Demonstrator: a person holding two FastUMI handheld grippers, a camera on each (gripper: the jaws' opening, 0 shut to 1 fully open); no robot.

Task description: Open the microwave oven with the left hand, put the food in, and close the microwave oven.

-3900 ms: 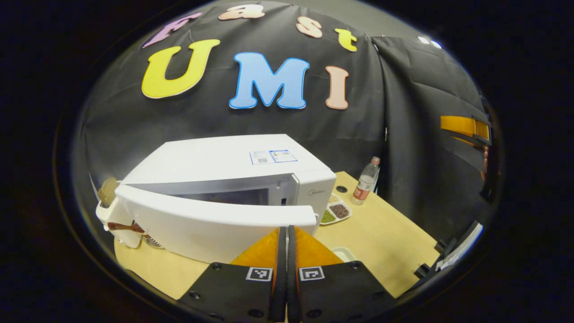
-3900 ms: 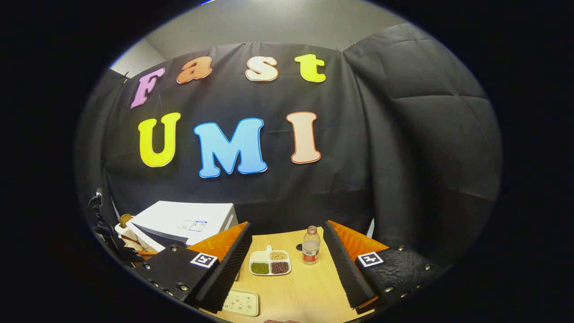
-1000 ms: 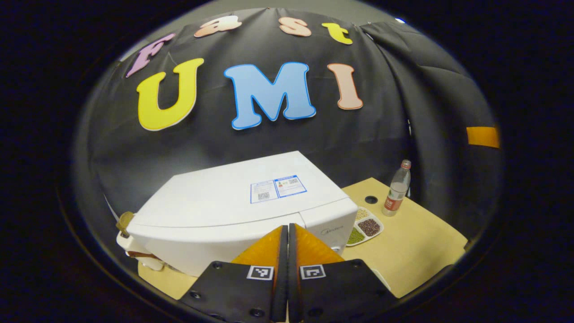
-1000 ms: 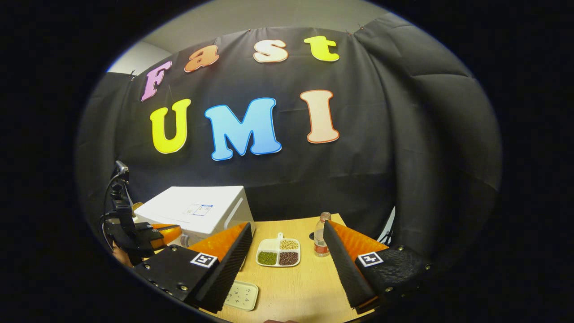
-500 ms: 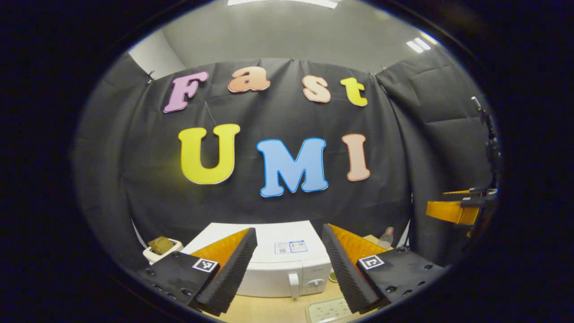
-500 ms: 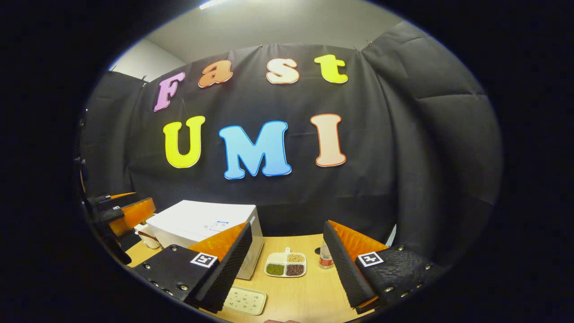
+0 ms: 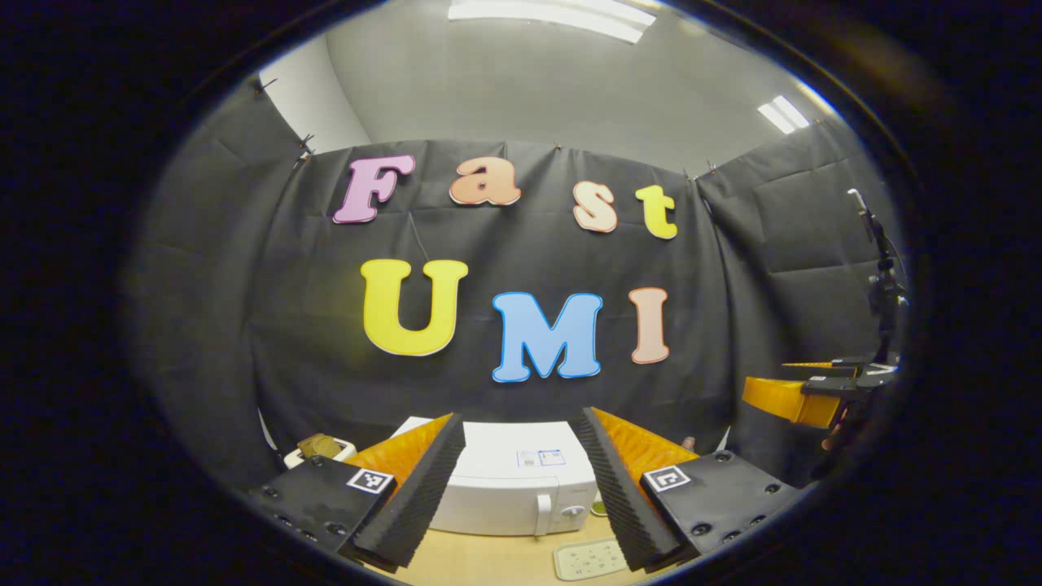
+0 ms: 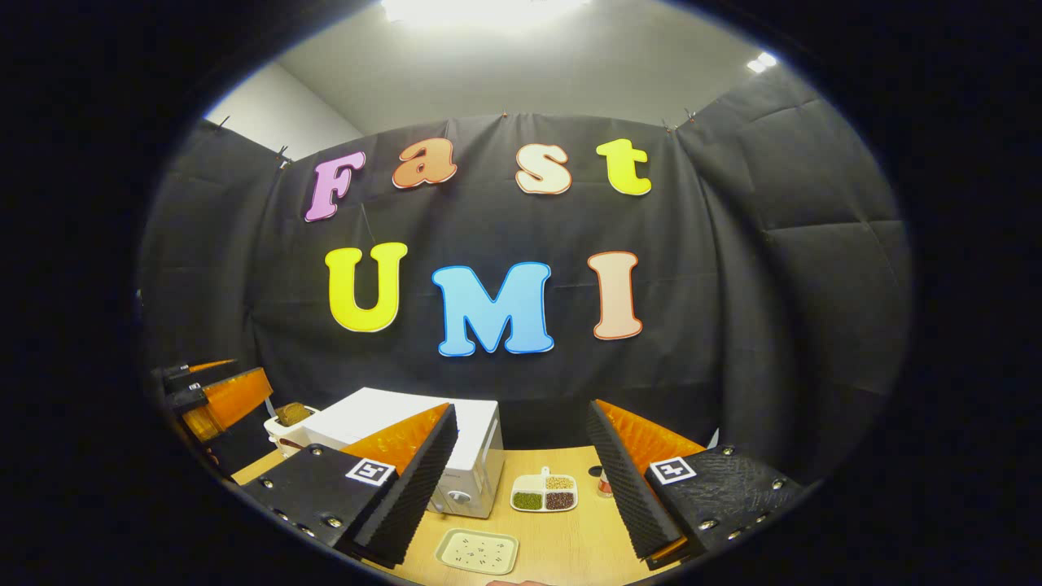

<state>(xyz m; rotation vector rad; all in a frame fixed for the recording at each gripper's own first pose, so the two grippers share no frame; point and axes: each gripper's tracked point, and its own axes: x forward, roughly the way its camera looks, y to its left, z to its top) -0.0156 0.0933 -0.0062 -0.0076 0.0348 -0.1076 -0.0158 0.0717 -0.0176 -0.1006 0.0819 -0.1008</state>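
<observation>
The white microwave [image 7: 505, 488] stands on the wooden table [image 7: 488, 566] with its door shut and its handle [image 7: 541, 514] upright beside the knob panel. My left gripper [image 7: 519, 417] is open and empty, held back from the microwave and clear of it. In the right gripper view the microwave [image 8: 476, 468] stands at the left of the table, and my right gripper [image 8: 521, 407] is open with nothing between its fingers. The left gripper [image 8: 220, 399] appears at that view's far left, and the right gripper [image 7: 794, 399] at the far right of the left gripper view.
A white toaster [image 7: 321, 448] holding bread stands left of the microwave. A divided dish [image 8: 544, 492] of beans lies right of it, with a bottle [image 8: 604, 484] partly hidden behind my right finger. A pale tray [image 8: 476, 551] lies near the table's front.
The microwave door went from ajar to shut under my shut left gripper. That gripper then opened and pulled back and up. The right gripper stayed open and drew back.
</observation>
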